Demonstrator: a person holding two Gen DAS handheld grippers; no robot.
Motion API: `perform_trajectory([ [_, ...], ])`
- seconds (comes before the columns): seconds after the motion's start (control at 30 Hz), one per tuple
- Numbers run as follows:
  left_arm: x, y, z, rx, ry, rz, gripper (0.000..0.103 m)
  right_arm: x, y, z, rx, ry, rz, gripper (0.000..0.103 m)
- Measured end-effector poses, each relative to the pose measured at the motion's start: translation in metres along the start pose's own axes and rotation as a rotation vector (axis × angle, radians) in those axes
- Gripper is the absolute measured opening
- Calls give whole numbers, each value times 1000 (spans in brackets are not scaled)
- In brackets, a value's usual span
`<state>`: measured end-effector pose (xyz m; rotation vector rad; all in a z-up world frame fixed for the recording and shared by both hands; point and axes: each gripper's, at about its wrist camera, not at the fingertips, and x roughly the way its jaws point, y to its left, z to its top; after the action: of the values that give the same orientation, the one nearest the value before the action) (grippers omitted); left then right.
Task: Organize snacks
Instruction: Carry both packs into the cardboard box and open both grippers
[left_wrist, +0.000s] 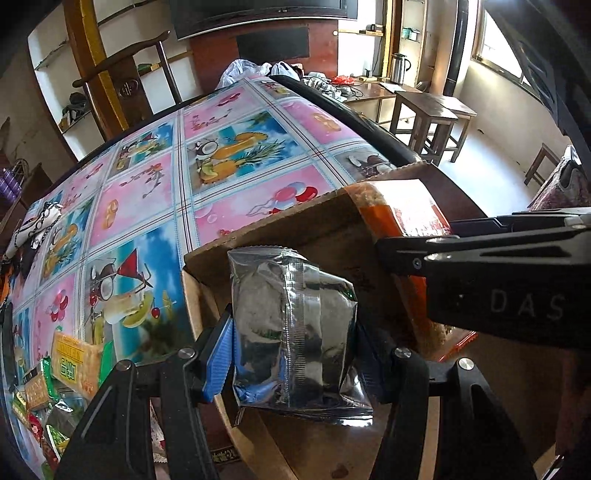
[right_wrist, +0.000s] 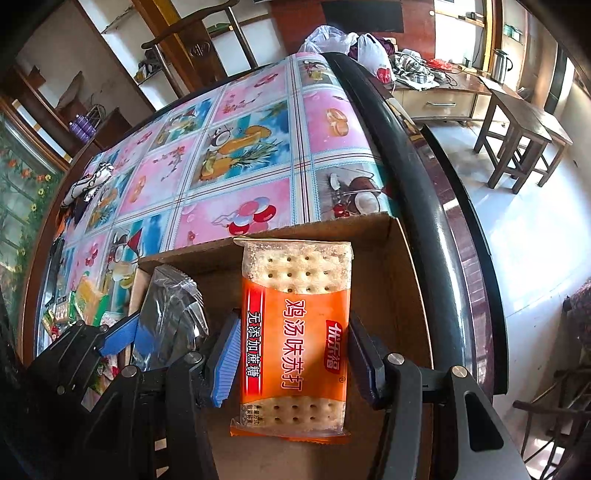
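My left gripper (left_wrist: 293, 338) is shut on a silver foil snack packet (left_wrist: 295, 325) and holds it over the open cardboard box (left_wrist: 280, 225). My right gripper (right_wrist: 291, 352) is shut on an orange soda cracker packet (right_wrist: 295, 336), also over the box (right_wrist: 391, 295). The right gripper's black body (left_wrist: 495, 280) shows at the right of the left wrist view, with the orange packet (left_wrist: 410, 214) beside it. The silver packet (right_wrist: 170, 314) and the left gripper's blue pad (right_wrist: 118, 336) show at the left of the right wrist view.
The box sits at the near right of a table with a colourful picture cloth (left_wrist: 155, 192). A pile of loose snack packets (left_wrist: 62, 373) lies at the near left, also seen in the right wrist view (right_wrist: 77, 306). Wooden stools (right_wrist: 517, 140) stand on the floor to the right.
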<state>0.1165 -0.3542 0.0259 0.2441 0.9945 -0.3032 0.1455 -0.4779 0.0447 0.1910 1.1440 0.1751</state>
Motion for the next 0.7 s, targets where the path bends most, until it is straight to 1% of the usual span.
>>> perform_trajectory([
  [0.5,2,1,0,11,-8,26,58,5,7,4,-40,0,-30,58],
  [0.7,-1,3,0,8,-10,30,62,1,7,2,-41,-6,-39,58],
])
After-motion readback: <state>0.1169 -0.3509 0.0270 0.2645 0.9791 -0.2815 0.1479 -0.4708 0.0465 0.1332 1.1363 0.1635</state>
